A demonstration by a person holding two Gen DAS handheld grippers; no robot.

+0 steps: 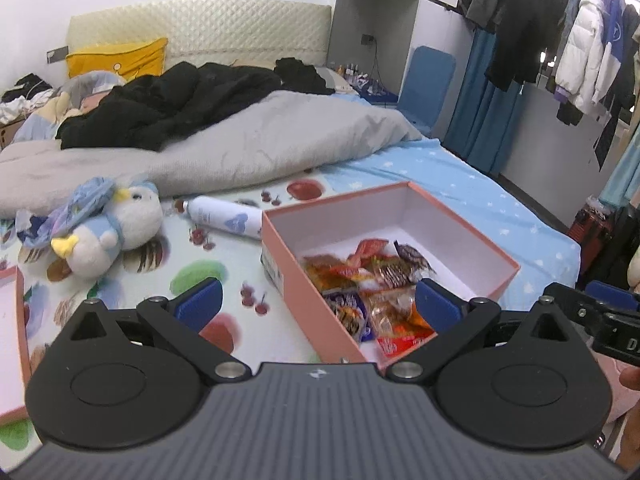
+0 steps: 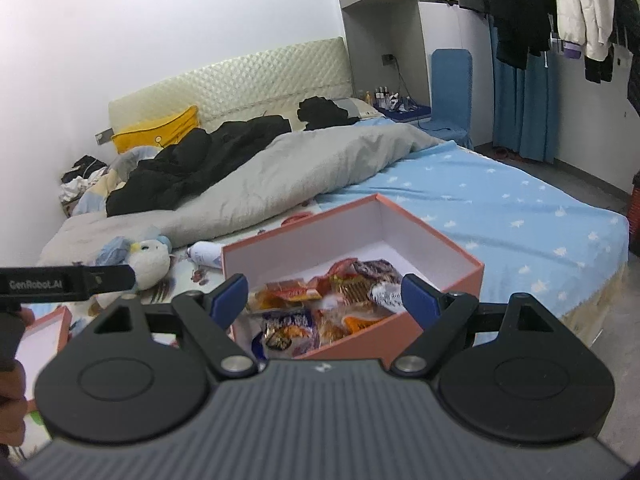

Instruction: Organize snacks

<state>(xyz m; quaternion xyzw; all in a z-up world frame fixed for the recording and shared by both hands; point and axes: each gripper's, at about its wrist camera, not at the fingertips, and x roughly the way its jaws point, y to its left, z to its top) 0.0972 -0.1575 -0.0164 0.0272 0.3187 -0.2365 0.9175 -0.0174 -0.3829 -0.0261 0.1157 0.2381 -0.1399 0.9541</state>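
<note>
Both tools — my left tool [image 1: 318,304] and right tool [image 2: 324,294] — are hanging spread apart and empty over the pink box [image 1: 280,236] on the bed [image 1: 460,184], snack packets [image 1: 368,280] lying inside.

Plush bird [image 1: 120,224] beside white bottle [image 1: 224,218] (lying flat)

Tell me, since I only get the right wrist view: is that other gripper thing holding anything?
Observer: No. The left gripper is open and empty, with its fingers apart above the near side of the pink box.
Visitor: What's the white thing poking out behind the box?
Observer: It's a white bottle lying on its side, with a bluish heart-like mark on it.
Visitor: Is there anything on the box's outside?
Observer: Yes, a printed label is stuck on its left outer wall.
</note>
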